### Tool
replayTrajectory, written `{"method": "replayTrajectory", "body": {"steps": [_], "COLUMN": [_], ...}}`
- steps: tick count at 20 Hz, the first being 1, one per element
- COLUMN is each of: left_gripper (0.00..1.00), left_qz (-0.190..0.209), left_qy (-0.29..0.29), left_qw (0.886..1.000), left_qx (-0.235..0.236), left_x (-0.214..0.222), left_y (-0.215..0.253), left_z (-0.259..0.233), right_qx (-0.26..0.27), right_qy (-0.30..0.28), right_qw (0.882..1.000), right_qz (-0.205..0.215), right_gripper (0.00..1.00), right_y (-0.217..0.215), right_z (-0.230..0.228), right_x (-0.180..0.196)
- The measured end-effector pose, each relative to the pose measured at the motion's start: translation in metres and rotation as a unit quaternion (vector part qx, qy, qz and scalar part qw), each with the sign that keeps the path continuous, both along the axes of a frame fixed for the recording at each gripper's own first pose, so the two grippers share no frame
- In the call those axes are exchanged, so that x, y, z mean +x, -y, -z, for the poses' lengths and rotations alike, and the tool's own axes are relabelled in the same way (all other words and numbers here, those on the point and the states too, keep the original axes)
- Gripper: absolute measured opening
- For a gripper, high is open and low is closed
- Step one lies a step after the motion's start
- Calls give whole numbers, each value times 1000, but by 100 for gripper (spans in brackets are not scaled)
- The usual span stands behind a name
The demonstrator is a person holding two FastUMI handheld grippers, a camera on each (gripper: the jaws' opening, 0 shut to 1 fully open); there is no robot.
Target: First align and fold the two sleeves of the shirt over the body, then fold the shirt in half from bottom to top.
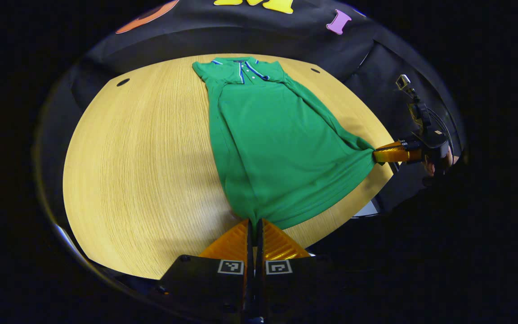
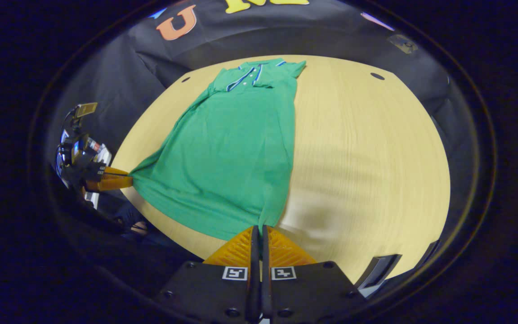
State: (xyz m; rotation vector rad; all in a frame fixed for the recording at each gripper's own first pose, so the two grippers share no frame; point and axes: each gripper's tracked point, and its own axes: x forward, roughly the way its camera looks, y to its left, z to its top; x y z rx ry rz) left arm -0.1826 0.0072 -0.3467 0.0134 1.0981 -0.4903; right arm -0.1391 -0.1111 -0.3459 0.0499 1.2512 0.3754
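In the left gripper view, the left gripper [image 1: 255, 221] is showing at 6 o'clock with its two fingers [image 1: 232, 243] pressed nearly together, only a thin slit standing between them. A bunched corner of the green shirt's [image 1: 277, 144] bottom hem is running into that slit, so both fingers are pinching the cloth. From the fingertips the shirt is spreading away toward 12 o'clock across the wooden table [image 1: 142, 171], its collar [image 1: 245, 69] lying at the far end. Both sleeves are lying folded in over the body, giving the shirt a narrow outline near the collar.

At 3 o'clock in this view, the right gripper [image 1: 376, 154] is holding the other hem corner at the table's edge, the cloth drawn to a point at its tips. A hand [image 1: 434, 166] is gripping that tool behind its body.

In the right gripper view, the right gripper [image 2: 259, 227] is sitting at 6 o'clock, its fingers [image 2: 286, 249] likewise closed down to a narrow gap with the hem corner caught between them. The shirt [image 2: 232, 148] is stretching from the tips toward 12 o'clock, collar [image 2: 252, 74] farthest off, on the table [image 2: 367, 157]. At 9 o'clock the left gripper [image 2: 131, 180] is gripping the opposite corner, the hem between the two grippers lying along the table's near edge.
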Motion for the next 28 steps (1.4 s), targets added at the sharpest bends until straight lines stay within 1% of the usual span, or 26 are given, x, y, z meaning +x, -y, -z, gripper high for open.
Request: {"method": "replayTrajectory", "body": {"steps": [3, 5, 9, 15, 21, 24, 28], "left_gripper": [4, 4, 4, 4, 4, 4, 4], "left_qz": [4, 3, -12, -23, -42, -55, -65], "left_qy": [23, 40, 57, 101, 140, 161, 184], "left_qw": [999, 999, 997, 993, 986, 981, 976], "left_qx": [-23, -31, -53, -60, -79, -90, -95], "left_x": [18, 33, 60, 113, 169, 203, 249], "left_y": [6, 7, 10, 5, 10, 10, 5], "left_z": [-22, -37, -56, -89, -120, -137, -154], "right_qx": [7, 12, 27, 50, 58, 59, 61], "right_qy": [17, 26, 44, 73, 118, 137, 166], "right_qw": [1000, 999, 999, 995, 989, 986, 981], "right_qz": [10, 14, 19, 45, 61, 70, 75], "right_gripper": [5, 4, 5, 4, 5, 5, 5], "right_y": [0, -3, -9, -12, -12, -12, -19], "right_z": [-16, -23, -40, -69, -102, -117, -138], "right_x": [20, 34, 62, 109, 165, 198, 248]}}
